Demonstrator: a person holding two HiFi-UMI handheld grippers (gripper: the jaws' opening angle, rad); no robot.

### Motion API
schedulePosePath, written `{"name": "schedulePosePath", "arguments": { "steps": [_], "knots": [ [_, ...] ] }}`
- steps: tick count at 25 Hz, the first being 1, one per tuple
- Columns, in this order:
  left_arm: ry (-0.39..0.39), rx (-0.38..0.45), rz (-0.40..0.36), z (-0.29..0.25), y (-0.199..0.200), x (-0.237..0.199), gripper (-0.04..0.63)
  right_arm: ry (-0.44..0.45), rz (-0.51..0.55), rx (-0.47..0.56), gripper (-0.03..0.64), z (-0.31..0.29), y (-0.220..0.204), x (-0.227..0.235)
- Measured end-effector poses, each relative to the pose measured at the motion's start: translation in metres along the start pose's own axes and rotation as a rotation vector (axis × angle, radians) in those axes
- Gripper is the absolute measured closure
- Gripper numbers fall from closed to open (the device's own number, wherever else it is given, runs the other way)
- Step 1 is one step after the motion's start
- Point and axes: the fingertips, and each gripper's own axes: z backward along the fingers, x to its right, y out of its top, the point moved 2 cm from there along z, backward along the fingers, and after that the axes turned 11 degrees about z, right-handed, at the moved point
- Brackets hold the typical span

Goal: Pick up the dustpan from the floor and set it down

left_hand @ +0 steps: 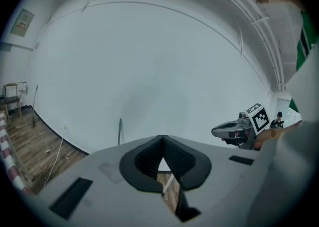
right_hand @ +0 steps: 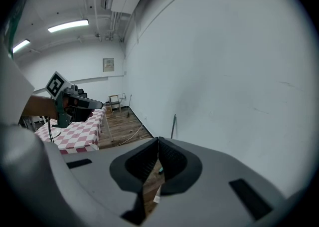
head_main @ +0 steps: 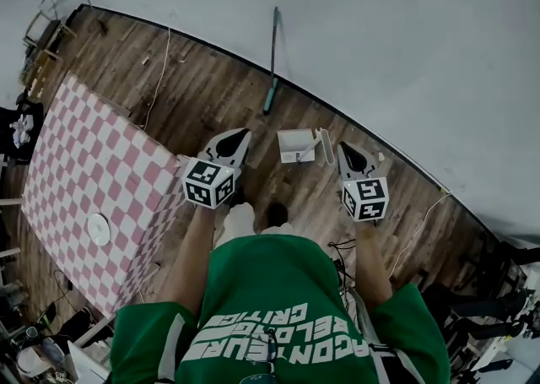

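- Head view: a plank floor (head_main: 194, 95) runs along a bare white wall (head_main: 380, 36). A checked tabletop (head_main: 84, 163) stands at the left and carries one white disc (head_main: 99, 229).
- One dustpan (head_main: 295, 144) sits on the floor close to the wall with its handle standing up, just ahead of the person's feet.
- One broom (head_main: 272, 62) leans on the wall beyond the dustpan, probably parked there as its partner.
- The left gripper (head_main: 243, 132) and right gripper (head_main: 343, 148) are held out on either side of the dustpan, above it, and neither touches it. That stance suits a reach down for it. It also suits hands that have let it go after setting it down, so the dustpan on the floor fits either stage.
- Left gripper view: the fingers (left_hand: 147, 161) are clenched tip to tip with nothing between them. The slit below the tips shows a strip of floor and a white edge, probably the dustpan. The right gripper shows at the right and the broom stands by the wall.
- Right gripper view: the fingers (right_hand: 169, 163) are pressed together and empty. The slit shows floor, a white bit and a teal bit, but both are too small to name surely. The left gripper hangs over the tabletop side.
- Count: two grippers, one dustpan, one broom, one tabletop and one disc.
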Motion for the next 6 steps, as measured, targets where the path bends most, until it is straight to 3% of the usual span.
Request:
{"name": "schedulePosePath", "arguments": {
  "steps": [6],
  "knots": [
    [0.005, 0.015, -0.003, 0.0039, 0.0000, 0.0073, 0.592, 0.013, 0.008, -0.005, 0.606, 0.0034, -0.0039, -0.0032]
  ]
}}
